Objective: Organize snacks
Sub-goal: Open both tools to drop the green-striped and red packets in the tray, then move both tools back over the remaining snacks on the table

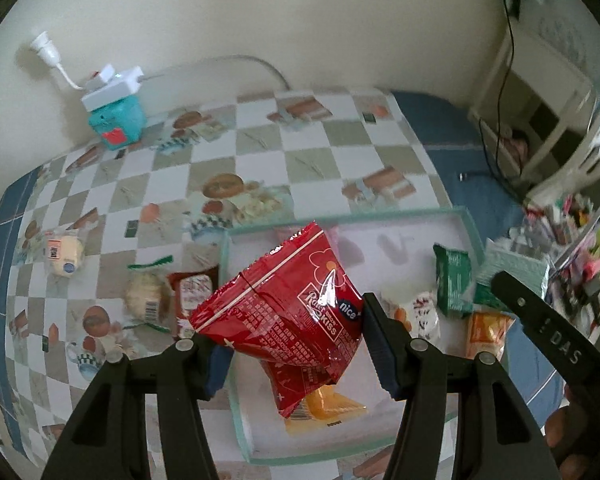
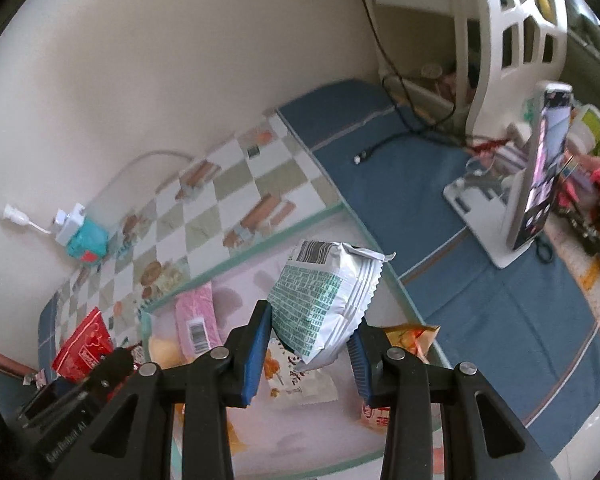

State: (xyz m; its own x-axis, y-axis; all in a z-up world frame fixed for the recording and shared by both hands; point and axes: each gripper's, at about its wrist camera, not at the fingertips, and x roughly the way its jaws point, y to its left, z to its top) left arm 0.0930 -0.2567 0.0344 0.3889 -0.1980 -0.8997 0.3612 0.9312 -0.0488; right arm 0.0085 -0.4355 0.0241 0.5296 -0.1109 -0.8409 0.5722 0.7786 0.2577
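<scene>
My left gripper (image 1: 296, 356) is shut on a red snack packet (image 1: 292, 312), which hangs above the near left part of a white tray with a teal rim (image 1: 340, 222). In the tray lie a green packet (image 1: 454, 280), a white packet with red print (image 1: 422, 312), an orange packet (image 1: 484, 332) and another orange one (image 1: 332, 408) under the red packet. My right gripper (image 2: 308, 360) is shut on a white and green packet (image 2: 324, 300), held over the tray (image 2: 260, 252). A pink packet (image 2: 198, 320) lies near the tray's far side. The red packet (image 2: 84, 348) shows at lower left.
Left of the tray on the checked tablecloth lie a round biscuit packet (image 1: 148, 300), a brown packet (image 1: 192, 296) and a pale yellow packet (image 1: 66, 252). A teal box with a white adapter (image 1: 116, 120) stands by the wall. A phone on a stand (image 2: 540, 172) and a cable end (image 2: 360, 158) are on the blue cloth.
</scene>
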